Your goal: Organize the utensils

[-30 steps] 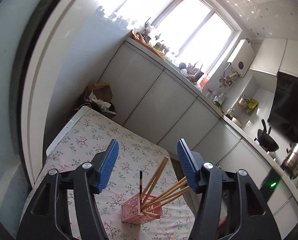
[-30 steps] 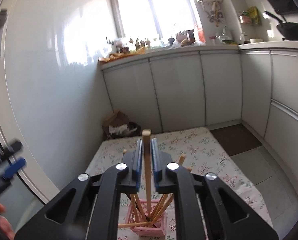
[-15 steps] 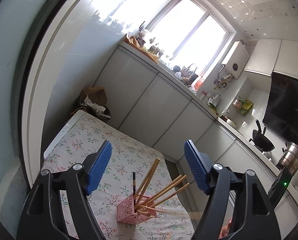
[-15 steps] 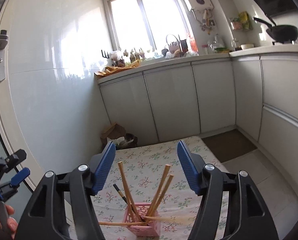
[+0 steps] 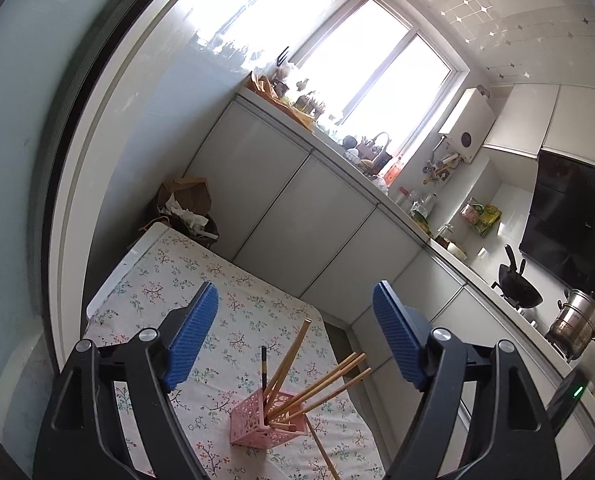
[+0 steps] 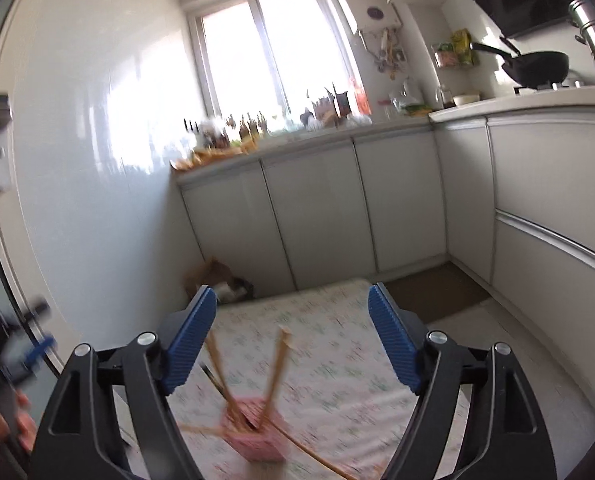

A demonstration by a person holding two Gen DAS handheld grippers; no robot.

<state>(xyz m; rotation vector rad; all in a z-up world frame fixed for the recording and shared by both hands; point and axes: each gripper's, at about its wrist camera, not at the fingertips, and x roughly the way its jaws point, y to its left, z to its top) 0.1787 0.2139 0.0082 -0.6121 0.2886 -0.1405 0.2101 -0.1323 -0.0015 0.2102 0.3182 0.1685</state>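
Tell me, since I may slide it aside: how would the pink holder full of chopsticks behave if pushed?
The pink holder looks like thin, perforated plastic, so probably light. The chopsticks lean far out to one side, so it may tip that way. It stands on a floral cloth, which may drag or bunch.

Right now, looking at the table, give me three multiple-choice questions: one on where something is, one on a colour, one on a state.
1. Where does the basket stand?
A. on the flowered tablecloth
B. on the kitchen counter
C. on the floor

2. What colour is the basket?
A. green
B. pink
C. black

3. How do the right tongs stand?
A. shut on a chopstick
B. shut on the basket
C. open, nothing between them

Answers: 1 A, the basket sits on the cloth in both views. 2 B, its lattice walls are pink. 3 C, the blue pads stand wide apart after just opening, and the chopsticks lean in the basket beyond them.
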